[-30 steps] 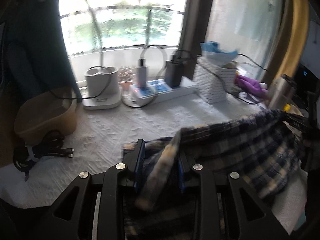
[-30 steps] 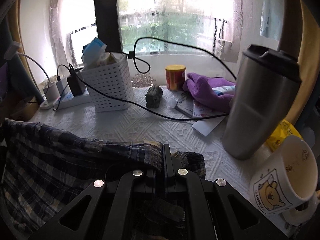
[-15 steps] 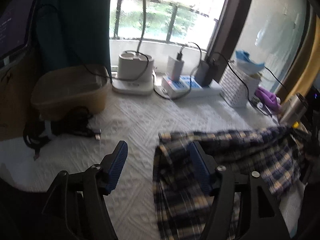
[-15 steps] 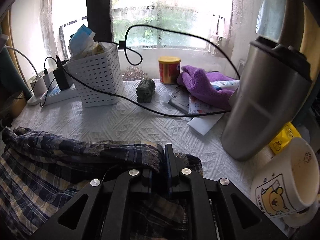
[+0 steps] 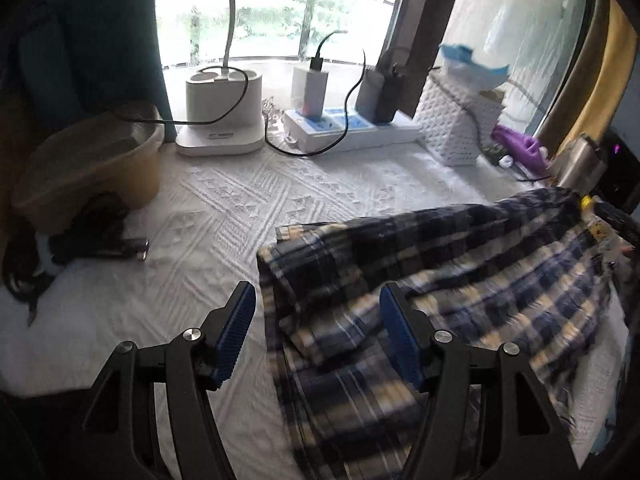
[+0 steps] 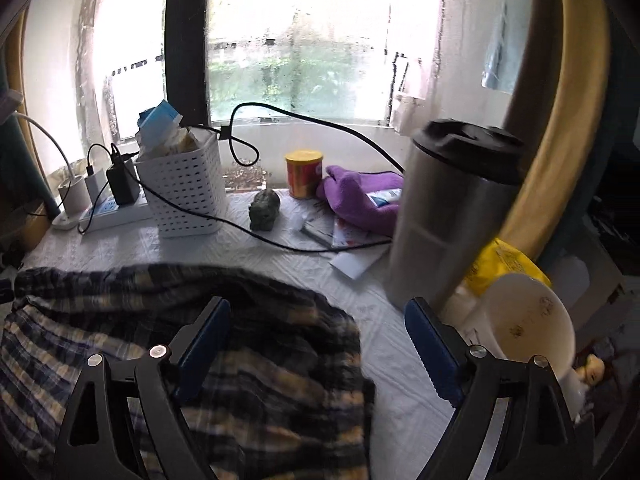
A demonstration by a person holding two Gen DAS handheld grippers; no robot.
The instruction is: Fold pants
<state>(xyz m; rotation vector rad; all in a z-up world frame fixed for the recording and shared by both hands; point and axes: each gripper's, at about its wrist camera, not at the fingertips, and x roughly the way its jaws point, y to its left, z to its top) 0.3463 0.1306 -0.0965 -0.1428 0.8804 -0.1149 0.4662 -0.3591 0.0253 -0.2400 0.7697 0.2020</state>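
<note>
The dark blue and cream plaid pants (image 5: 440, 280) lie folded over on the white textured cloth, in the right half of the left wrist view. They fill the lower left of the right wrist view (image 6: 160, 320). My left gripper (image 5: 318, 332) is open and empty, its jaws wide apart above the pants' left edge. My right gripper (image 6: 316, 340) is open and empty, above the pants' right edge; its left finger (image 6: 202, 340) is over the fabric, its right finger over bare cloth.
A steel tumbler (image 6: 448, 216) and a white mug (image 6: 528, 320) stand close to the right of the right gripper. A white basket (image 6: 188, 192), power strip (image 5: 348, 128), charger dock (image 5: 222, 120), tan tub (image 5: 88, 164) and cables line the window side.
Both grippers were shut on the pants one second ago. The left opened first and let go, then the right opened. The fabric has dropped onto the cloth.
</note>
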